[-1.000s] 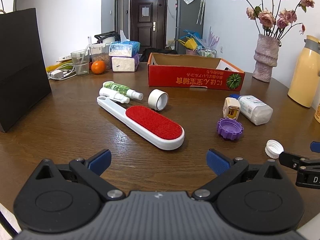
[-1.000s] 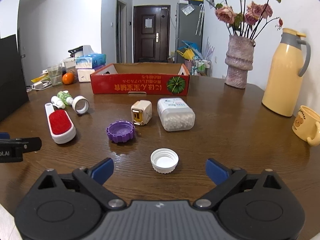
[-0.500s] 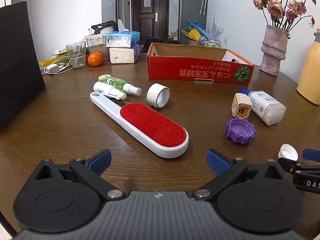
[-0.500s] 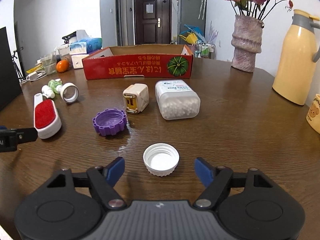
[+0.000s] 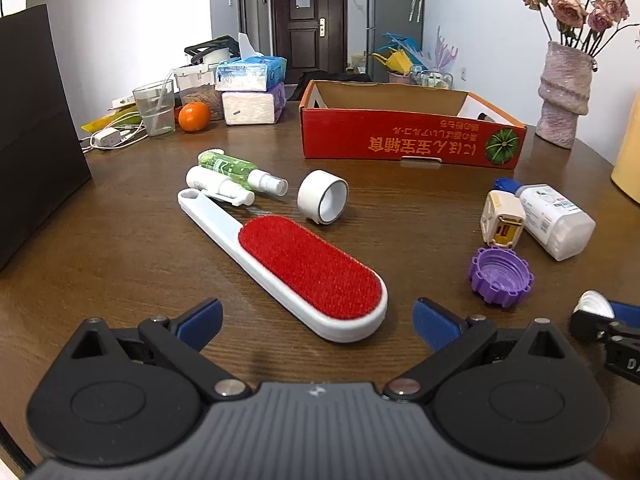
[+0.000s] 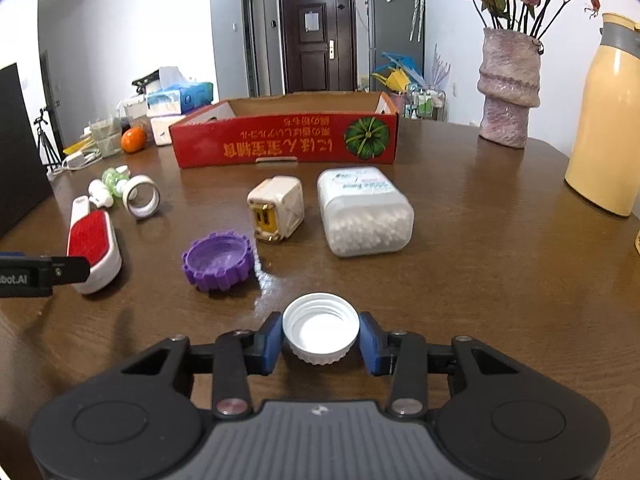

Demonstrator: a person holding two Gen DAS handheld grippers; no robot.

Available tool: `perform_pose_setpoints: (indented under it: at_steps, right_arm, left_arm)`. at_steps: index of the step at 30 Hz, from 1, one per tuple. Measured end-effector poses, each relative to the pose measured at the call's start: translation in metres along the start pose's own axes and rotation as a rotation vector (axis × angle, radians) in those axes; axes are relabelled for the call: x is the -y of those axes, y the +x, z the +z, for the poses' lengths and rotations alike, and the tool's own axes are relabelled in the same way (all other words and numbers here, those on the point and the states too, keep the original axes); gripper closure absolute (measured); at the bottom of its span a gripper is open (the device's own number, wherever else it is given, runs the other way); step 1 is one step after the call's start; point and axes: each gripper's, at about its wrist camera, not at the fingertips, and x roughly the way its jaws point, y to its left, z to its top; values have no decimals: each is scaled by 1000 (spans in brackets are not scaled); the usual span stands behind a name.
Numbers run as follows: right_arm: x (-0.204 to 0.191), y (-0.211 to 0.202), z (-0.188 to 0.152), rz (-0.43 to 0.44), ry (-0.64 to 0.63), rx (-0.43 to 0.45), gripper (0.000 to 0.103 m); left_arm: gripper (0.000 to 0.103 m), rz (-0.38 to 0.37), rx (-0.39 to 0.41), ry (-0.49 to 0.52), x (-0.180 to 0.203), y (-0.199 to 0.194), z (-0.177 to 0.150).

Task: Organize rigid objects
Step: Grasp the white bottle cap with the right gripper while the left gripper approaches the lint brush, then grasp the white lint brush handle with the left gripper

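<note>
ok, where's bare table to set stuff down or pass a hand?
Free: the stretch between the cotton swab box, vase and yellow thermos; also between the black bag and lint brush. Crowded: middle, where the purple cap, charger and tape roll sit before the red box.

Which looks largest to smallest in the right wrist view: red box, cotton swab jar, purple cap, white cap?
1. red box
2. cotton swab jar
3. purple cap and white cap: alike; the white one lies nearer the camera, so unranked.
</note>
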Motion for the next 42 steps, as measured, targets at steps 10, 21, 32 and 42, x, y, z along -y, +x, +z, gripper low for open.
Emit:
perform_pose_setpoints:
  at_steps: [10,21,32,42]
  right_arm:
    - [21,11,21,22,46,61,64]
    - [31,22,24,24,73,100,64]
    - [29,20,20,26,74,117,64]
    - [27,21,18,18,71,119,64]
  left_arm:
    - [0,97,-20,-51,8,21,24]
    - [0,211,-94,-145,7,59,39]
    - [0,273,-126,-179,-5,71,30]
    - [0,266,-119,-238,-37,66,19]
